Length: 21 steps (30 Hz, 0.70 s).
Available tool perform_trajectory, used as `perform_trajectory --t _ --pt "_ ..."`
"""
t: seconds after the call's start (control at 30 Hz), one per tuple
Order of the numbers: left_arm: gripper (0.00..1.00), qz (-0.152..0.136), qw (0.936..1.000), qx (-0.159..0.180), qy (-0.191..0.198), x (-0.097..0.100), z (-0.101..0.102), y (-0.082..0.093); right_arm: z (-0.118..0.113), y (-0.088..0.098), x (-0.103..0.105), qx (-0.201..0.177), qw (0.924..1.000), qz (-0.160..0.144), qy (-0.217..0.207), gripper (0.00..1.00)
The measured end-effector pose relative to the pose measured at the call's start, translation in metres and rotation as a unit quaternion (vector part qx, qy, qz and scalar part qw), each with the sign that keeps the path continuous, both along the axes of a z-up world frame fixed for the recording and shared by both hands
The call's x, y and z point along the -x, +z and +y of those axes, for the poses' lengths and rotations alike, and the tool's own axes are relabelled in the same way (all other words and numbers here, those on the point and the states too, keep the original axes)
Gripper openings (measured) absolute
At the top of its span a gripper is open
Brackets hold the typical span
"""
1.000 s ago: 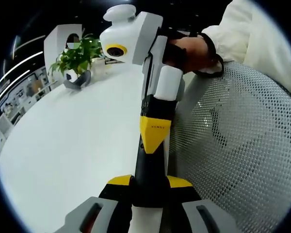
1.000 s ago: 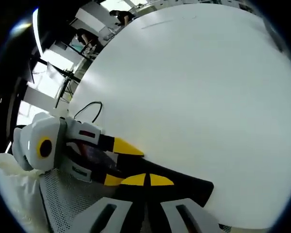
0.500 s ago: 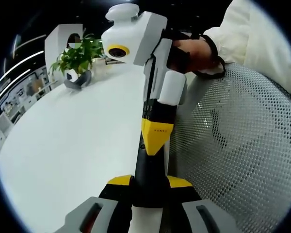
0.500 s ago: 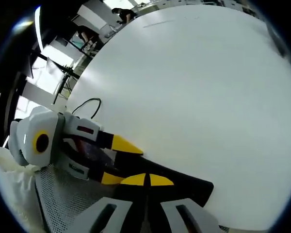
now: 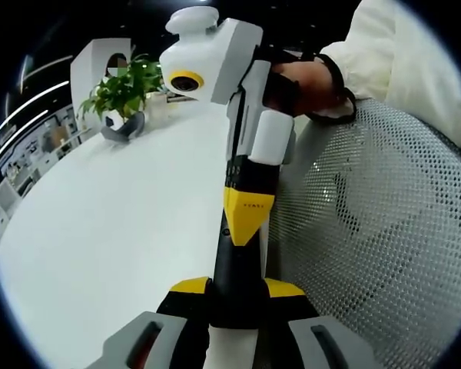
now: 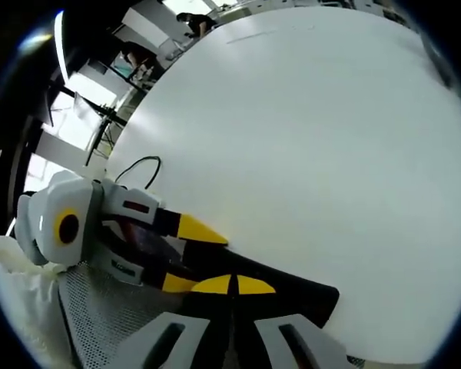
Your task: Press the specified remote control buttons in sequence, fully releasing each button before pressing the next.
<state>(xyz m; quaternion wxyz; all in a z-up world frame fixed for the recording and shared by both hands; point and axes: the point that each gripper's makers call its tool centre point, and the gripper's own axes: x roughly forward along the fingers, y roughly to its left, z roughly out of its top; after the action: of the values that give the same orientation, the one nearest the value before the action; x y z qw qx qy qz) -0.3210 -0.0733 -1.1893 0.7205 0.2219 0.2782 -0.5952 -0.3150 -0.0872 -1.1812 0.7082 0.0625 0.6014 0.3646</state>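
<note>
A black remote control is held out over the table edge, and my left gripper is shut on its near end, one yellow tip on each side. My right gripper reaches down from above. Its jaws are shut into a single yellow wedge whose point rests on the remote's top face. In the right gripper view my right gripper has its yellow tips closed together over the remote. The left gripper comes in from the left and clamps the remote's other end.
A white table spreads to the left, with a green plant in a grey pot at its far end. A grey mesh chair back is on the right. A hand in a white sleeve holds the right gripper. A black cable lies on the table.
The right gripper has only wavered slightly over the remote. Both grippers keep the same state.
</note>
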Motion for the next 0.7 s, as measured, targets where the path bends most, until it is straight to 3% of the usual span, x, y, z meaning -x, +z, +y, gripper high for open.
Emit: perform_trajectory --t 0.1,0.7 --pt "0.25 0.0 1.0 0.0 0.0 0.0 0.0001 -0.0002 0.0051 0.0006 0.0038 -0.007 0.9999 0.005 0.007 0.0" --pt "0.24 0.004 1.0 -0.001 0.002 -0.0019 0.0007 -0.0004 0.0095 -0.0018 -0.0007 -0.003 0.9987 -0.031 0.04 0.0"
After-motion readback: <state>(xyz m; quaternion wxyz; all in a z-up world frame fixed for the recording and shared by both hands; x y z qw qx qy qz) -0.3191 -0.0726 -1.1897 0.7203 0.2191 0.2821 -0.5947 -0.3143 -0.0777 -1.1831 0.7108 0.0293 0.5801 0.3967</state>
